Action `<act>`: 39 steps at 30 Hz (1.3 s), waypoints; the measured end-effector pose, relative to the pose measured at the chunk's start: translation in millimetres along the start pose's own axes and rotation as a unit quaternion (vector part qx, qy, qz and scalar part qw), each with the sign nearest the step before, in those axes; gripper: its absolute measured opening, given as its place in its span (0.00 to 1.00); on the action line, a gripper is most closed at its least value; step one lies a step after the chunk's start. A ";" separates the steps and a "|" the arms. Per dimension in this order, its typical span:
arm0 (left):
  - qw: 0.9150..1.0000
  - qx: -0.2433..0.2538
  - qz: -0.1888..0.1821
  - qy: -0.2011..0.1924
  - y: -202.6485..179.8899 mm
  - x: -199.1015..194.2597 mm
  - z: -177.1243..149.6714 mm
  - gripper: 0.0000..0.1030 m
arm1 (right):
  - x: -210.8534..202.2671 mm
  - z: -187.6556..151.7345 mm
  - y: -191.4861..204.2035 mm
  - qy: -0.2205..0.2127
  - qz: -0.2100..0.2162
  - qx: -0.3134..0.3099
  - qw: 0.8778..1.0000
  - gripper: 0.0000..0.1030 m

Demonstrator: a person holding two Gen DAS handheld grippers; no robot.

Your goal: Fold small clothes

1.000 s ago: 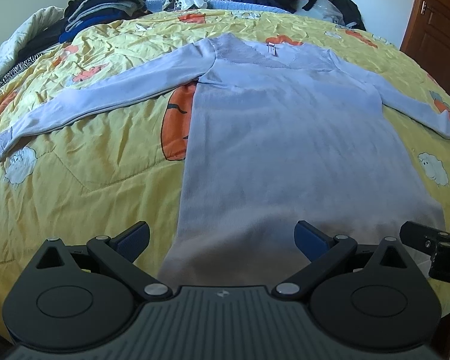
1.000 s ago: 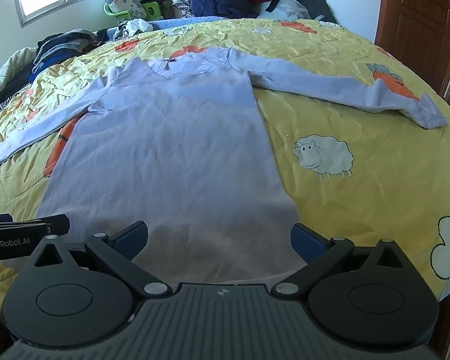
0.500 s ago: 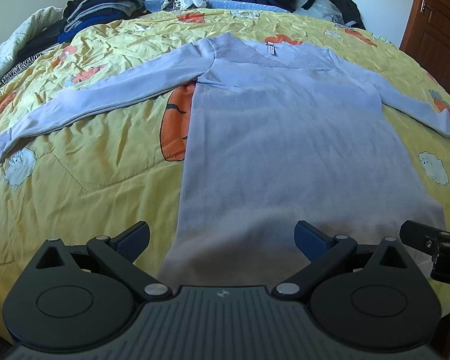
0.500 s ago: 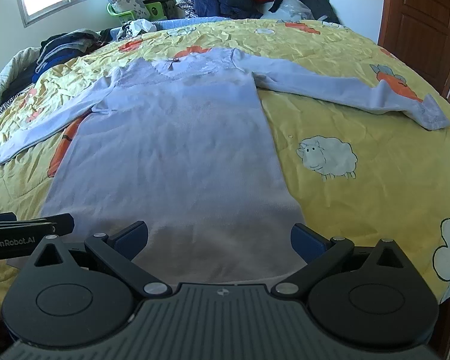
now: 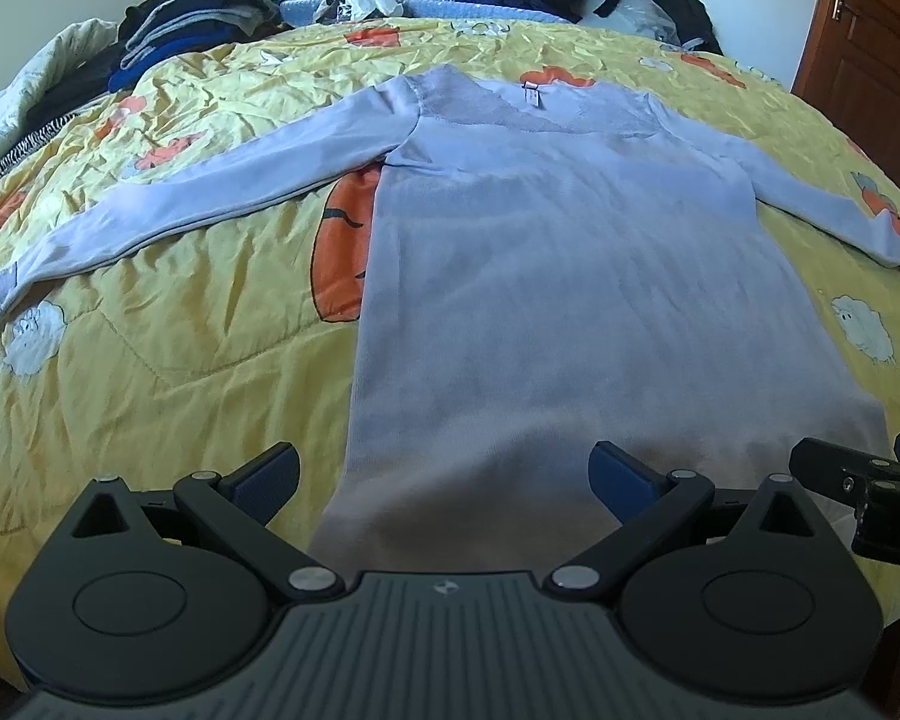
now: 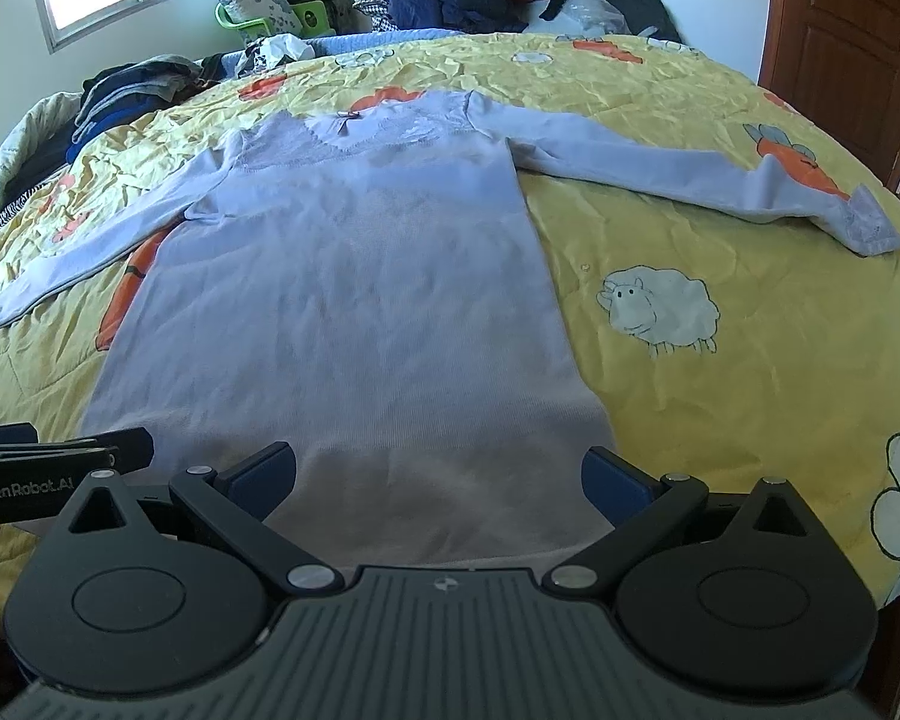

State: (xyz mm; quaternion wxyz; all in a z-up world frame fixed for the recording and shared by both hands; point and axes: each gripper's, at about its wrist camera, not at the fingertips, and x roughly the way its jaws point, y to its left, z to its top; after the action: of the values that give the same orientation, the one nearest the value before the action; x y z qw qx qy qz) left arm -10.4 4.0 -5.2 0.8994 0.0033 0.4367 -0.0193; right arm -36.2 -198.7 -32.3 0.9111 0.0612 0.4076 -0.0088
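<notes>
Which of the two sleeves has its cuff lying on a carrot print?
The sleeve on the door side: its cuff rests beside and over an orange carrot. The window-side sleeve ends on plain yellow quilt.

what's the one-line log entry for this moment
phase: pre-fold | sweater: flat on bedspread, sleeves out | left gripper: open, empty | right gripper: open, empty, near hem

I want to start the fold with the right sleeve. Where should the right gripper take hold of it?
Grip the sleeve cuff, probably from the bed's right edge. The sleeve lies flat and stretched out from the lilac top, so its free end lifts easily. The right gripper is open.
</notes>
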 end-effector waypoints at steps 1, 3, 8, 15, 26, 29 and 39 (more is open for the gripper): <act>1.000 0.001 0.000 0.000 -0.6 0.0 0.0 1.00 | 0.2 -0.1 -0.3 0.001 0.000 0.000 1.000 0.99; 1.000 0.002 0.000 0.000 -0.9 0.4 0.0 1.00 | 0.8 -0.1 -1.0 0.001 0.000 0.001 1.000 0.99; 1.000 0.000 0.001 0.002 -0.1 1.2 0.1 1.00 | 1.4 -0.1 -1.3 0.001 0.000 0.001 1.000 0.99; 1.000 0.000 0.000 0.002 0.9 0.6 -0.2 1.00 | 0.8 -0.3 -2.8 -0.001 0.000 0.004 1.000 0.99; 1.000 0.006 -0.008 -0.015 -2.1 0.9 9.0 1.00 | 4.9 8.4 -21.6 -0.032 0.014 0.034 0.999 0.99; 0.999 0.006 -0.017 -0.029 -6.4 2.0 18.7 1.00 | 7.6 15.3 -33.1 -0.070 0.021 0.027 0.997 0.99; 0.998 0.002 -0.043 -0.048 -26.6 15.2 38.4 1.00 | 36.2 50.7 -137.0 -0.133 0.033 0.112 0.984 0.99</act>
State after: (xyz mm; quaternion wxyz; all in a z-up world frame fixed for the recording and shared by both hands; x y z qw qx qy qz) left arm 28.1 -23.9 6.9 0.9176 -0.0146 0.3928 -0.0588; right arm 16.6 -339.4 -40.1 0.9441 0.1750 0.2773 -0.0324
